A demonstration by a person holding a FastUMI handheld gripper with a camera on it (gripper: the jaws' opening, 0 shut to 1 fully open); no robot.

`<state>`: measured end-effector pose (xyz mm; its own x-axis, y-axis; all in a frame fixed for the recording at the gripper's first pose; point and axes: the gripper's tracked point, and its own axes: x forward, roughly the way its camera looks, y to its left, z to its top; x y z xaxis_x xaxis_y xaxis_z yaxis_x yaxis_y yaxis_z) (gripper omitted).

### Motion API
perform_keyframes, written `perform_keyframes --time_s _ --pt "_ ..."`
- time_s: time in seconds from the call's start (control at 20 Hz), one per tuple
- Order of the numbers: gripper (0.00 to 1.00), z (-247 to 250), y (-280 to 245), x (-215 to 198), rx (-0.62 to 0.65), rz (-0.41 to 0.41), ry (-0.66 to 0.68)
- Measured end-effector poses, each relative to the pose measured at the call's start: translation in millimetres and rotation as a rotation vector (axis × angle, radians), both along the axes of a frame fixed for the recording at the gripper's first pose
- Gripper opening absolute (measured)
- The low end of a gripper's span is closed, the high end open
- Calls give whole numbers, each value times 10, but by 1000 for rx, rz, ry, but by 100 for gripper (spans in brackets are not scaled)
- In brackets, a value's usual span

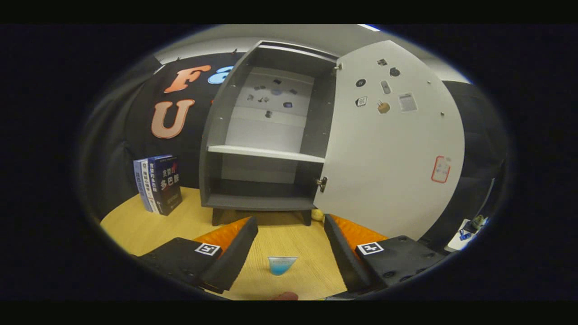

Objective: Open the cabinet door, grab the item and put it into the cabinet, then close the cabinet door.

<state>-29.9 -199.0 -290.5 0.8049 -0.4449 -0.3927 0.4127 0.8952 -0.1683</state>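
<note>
So the cabinet [264, 135] door [393, 144] is already swung wide open to the right, and both the shelf [266, 153] and the bottom compartment look bare. The tongs [291, 225] are spread wide with nothing in them, hovering over the bench [135, 225].

The item [282, 265] sits on the bench between the two fingers, closer in than their tips, short of the cabinet's feet. It looks like a small see-through cup or wedge, wider at the top, with blue at the bottom. Can't tell if that's liquid or just tinted plastic.

What I'd worry about: it's small, tapered and probably slick, so a squeeze could pop it out or tip it. If it's liquid, spill. Also the door hangs just beyond the right finger, so a sloppy swing could bump it. Books [158, 184] off to the left are well clear.
</note>
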Motion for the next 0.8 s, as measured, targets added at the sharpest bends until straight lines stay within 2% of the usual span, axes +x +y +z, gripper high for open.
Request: perform_keyframes --time_s 0.35,0.8 --pt "95 -1043 3 -121 145 -39 132" --pt "95 -1618 -38 -138 175 -31 225"
